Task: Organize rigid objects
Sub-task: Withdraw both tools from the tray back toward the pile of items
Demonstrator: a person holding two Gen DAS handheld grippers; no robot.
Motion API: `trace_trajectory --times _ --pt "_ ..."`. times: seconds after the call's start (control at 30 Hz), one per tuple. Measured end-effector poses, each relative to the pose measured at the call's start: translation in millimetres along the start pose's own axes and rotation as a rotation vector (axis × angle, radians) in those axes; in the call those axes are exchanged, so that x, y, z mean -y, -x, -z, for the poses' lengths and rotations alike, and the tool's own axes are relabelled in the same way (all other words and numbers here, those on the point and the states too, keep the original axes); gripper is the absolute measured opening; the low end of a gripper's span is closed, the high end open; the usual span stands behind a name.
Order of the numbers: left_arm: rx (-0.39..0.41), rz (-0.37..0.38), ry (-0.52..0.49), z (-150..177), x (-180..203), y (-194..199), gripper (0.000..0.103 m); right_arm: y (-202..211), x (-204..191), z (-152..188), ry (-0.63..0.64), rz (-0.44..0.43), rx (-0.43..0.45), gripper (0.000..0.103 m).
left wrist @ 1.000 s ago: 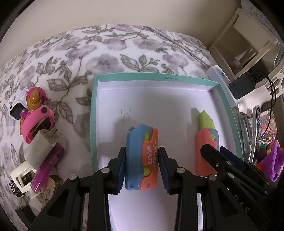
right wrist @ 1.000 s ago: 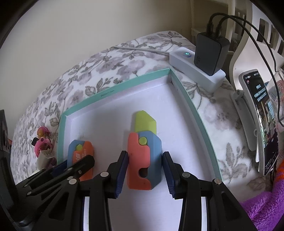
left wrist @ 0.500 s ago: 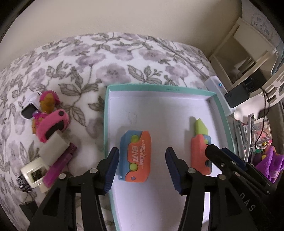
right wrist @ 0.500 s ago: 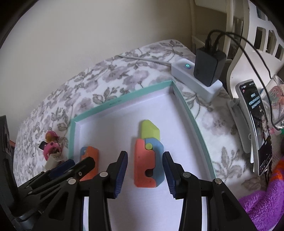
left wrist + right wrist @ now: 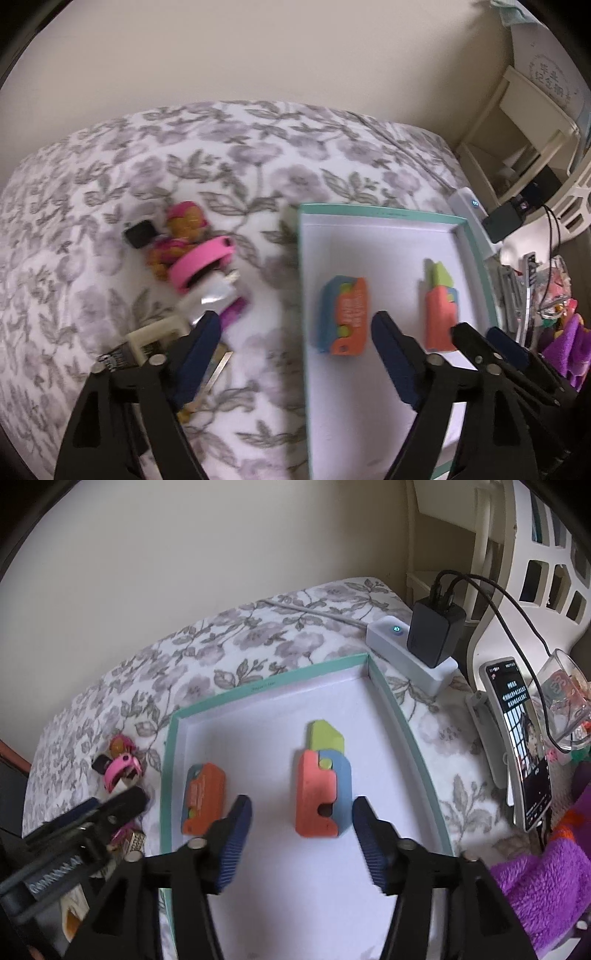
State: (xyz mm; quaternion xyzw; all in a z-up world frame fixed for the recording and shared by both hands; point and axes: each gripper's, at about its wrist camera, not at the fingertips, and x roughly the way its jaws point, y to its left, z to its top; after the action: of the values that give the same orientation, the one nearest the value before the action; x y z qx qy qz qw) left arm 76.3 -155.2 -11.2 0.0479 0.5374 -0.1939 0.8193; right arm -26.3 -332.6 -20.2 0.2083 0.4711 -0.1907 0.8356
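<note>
A home bedroom: floral bedspread point(image 5: 221, 155), phone point(image 5: 524, 738) charging bedside.

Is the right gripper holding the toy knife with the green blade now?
No: the right gripper is open, and the toy knife lies free in the tray between its fingers.

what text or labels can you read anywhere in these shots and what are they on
Nothing reads cleanly.
Orange and blue toy: white print on its orange face, blurred.
Phone: lit screen with lines of characters, too small to read.
Left claw: pale lettering on its black arm, blurred.
Cream shelf panel: round stamp of characters, too faint to read.
Teal box: tiny print on the far rim, unreadable.
</note>
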Motion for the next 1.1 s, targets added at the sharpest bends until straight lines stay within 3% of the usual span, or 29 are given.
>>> trace_trajectory --times 0.1,0.2,0.27,0.57,0.7,0.9,1.1 --pt "0.018 -0.035 0.004 5 -11 6 0.086 2 -1 6 -0.010 -0.002 0.001 0.070" --pt "0.045 -0.063 0.015 12 -23 13 0.090 2 -1 11 -0.026 -0.010 -0.010 0.073" --pt "0.059 -0.067 0.027 15 -30 17 0.096 2 -1 15 -0.033 -0.009 -0.012 0.079" --pt "0.122 -0.085 0.095 30 -60 35 0.096 9 -1 27 -0.057 -0.015 -0.007 0.094" --pt "0.142 -0.096 0.117 37 -73 42 0.103 13 0 32 -0.067 -0.018 -0.001 0.102" --pt "0.200 -0.114 0.168 47 -95 59 0.103 21 -5 35 -0.058 -0.027 0.023 0.103" --pt "0.202 -0.149 0.205 53 -118 71 0.103 36 -20 33 -0.036 -0.041 0.072 0.103"
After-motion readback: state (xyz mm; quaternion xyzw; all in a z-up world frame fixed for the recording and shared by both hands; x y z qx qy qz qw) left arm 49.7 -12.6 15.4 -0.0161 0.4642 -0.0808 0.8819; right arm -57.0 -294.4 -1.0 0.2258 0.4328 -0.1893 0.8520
